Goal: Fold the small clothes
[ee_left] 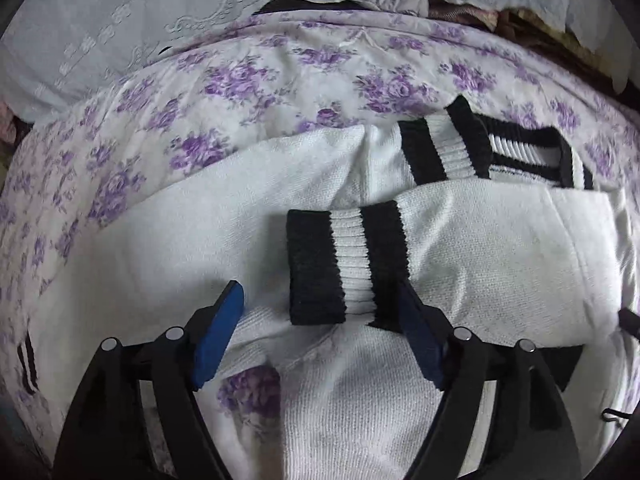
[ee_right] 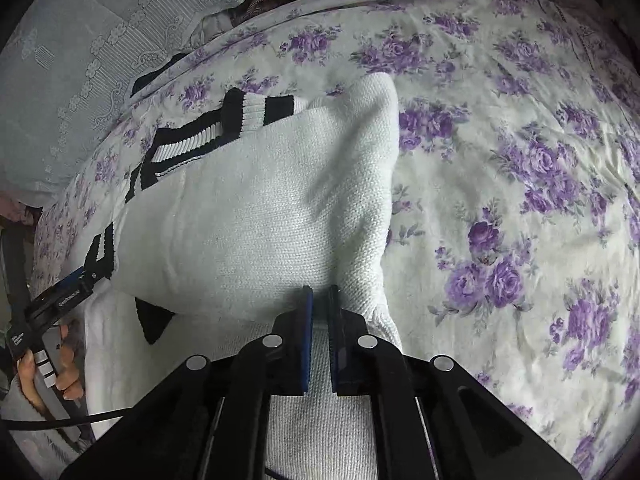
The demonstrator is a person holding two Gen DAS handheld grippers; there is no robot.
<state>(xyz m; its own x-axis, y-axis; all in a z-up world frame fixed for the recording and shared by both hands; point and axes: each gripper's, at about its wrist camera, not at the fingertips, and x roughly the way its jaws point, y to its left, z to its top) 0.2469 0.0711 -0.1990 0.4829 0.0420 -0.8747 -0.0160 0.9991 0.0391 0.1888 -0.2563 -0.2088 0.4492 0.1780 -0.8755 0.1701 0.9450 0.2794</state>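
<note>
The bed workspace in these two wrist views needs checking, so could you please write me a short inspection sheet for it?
Surface: bedspread with purple flowers, wrinkled.
Job's things: white knit sweater with black-striped trim lies on it, partly folded; one striped cuff is laid across the body.
Clutter: nothing seen on the bedspread itself.
Grippers: left claw is open, its fingers either side of the cuff without pressing it. Right claw is shut on the sweater's edge.
Cables: a black cable runs near the person's hand, which holds the left tool.
Surroundings: pale embroidered cloth behind the bed; dark bundled fabric at the far edge, unclear.
</note>
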